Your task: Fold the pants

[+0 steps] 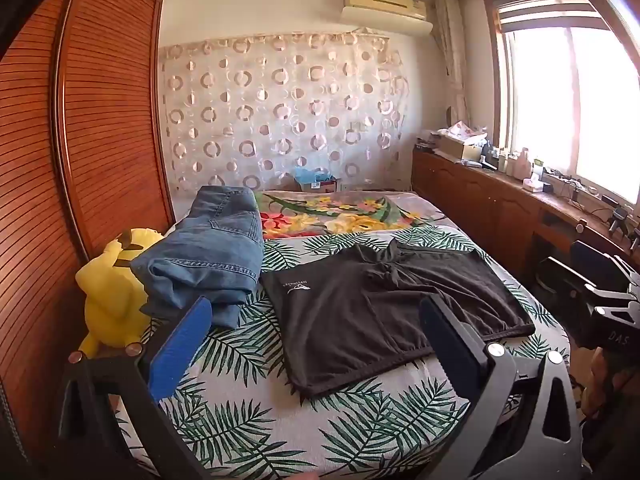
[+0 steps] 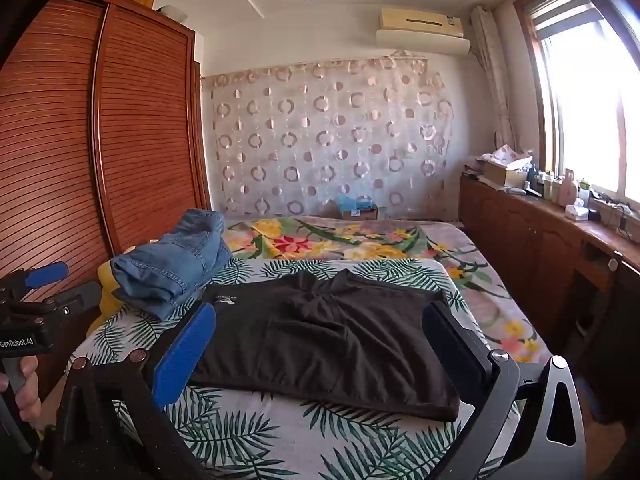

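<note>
Black pants [image 2: 328, 336] flat, beyond open right claw [image 2: 320, 356]

Bedroom interior. Left: a louvred wooden wardrobe [image 1: 92, 120]. Far wall: a sheer curtain [image 1: 280, 120] patterned with rings, below a wall-mounted air conditioner [image 1: 386, 8]. Right: a bright wood-framed window [image 1: 568, 100] giving strong daylight over a low wooden cabinet [image 1: 480, 200] with a cluttered top. Centre: a bed [image 1: 360, 432] with a palm-leaf cover and a floral blanket [image 1: 340, 212].

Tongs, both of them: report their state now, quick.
Left tongs: open, holding nothing.
Right tongs: open, holding nothing, above the black pants.
</note>
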`<state>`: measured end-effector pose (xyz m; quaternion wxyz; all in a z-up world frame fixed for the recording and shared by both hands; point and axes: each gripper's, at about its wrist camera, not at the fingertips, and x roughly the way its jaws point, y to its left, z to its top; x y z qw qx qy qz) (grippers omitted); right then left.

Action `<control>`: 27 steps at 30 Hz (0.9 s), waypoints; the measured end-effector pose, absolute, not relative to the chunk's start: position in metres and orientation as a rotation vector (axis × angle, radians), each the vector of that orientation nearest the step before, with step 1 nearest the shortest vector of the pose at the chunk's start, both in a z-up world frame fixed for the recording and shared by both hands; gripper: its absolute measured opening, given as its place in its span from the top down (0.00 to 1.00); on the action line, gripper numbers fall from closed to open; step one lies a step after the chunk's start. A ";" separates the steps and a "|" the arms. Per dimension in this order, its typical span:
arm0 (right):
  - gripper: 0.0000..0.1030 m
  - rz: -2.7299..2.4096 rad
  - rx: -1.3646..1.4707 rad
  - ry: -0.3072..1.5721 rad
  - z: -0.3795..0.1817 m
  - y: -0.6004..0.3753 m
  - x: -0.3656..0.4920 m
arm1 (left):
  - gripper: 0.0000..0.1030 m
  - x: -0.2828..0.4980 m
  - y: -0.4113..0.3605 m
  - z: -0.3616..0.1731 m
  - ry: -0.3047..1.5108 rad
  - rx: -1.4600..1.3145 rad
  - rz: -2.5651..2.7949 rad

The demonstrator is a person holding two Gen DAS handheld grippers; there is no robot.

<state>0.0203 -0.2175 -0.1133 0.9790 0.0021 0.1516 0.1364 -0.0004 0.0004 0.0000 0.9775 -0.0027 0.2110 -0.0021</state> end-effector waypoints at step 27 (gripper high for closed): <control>0.00 0.275 0.002 0.293 -0.113 -0.220 0.016 | 0.00 -0.003 0.003 0.003 0.428 0.010 0.007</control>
